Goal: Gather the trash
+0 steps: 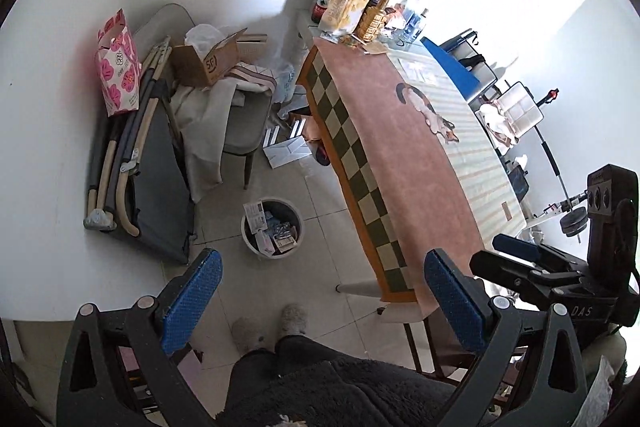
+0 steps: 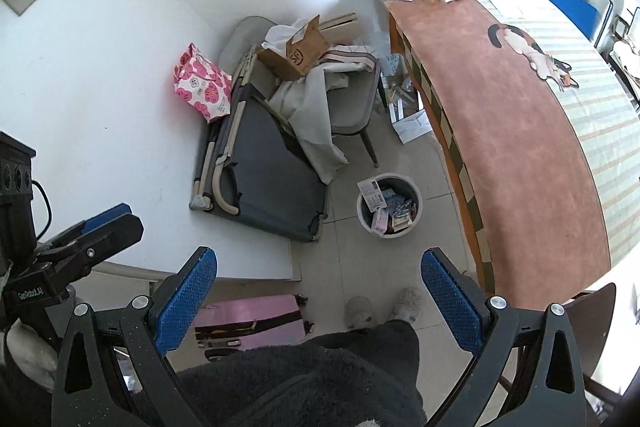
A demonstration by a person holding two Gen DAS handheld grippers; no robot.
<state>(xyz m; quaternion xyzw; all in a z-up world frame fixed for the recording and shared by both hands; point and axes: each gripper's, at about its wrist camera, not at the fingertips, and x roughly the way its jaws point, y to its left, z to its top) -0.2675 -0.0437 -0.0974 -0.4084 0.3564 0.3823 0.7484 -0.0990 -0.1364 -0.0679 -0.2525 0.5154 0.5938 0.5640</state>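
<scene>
A round white trash bin (image 1: 273, 227) stands on the tiled floor beside the table, holding several paper boxes and wrappers; it also shows in the right wrist view (image 2: 389, 205). My left gripper (image 1: 322, 301) is open and empty, held high above the floor. My right gripper (image 2: 318, 301) is open and empty too, also held high. The right gripper shows in the left wrist view (image 1: 520, 259) at the right, and the left gripper shows in the right wrist view (image 2: 100, 227) at the left. Papers and packaging (image 1: 286, 151) lie on the floor under the table's far end.
A long table (image 1: 420, 163) with a pink cat-print cloth runs up the right; bottles and snack bags (image 1: 352, 7) stand at its far end. A chair with a cardboard box (image 1: 208, 61), a folded cot (image 2: 264, 167), a pink flowered bag (image 1: 118, 67) and a pink suitcase (image 2: 248, 323) line the wall.
</scene>
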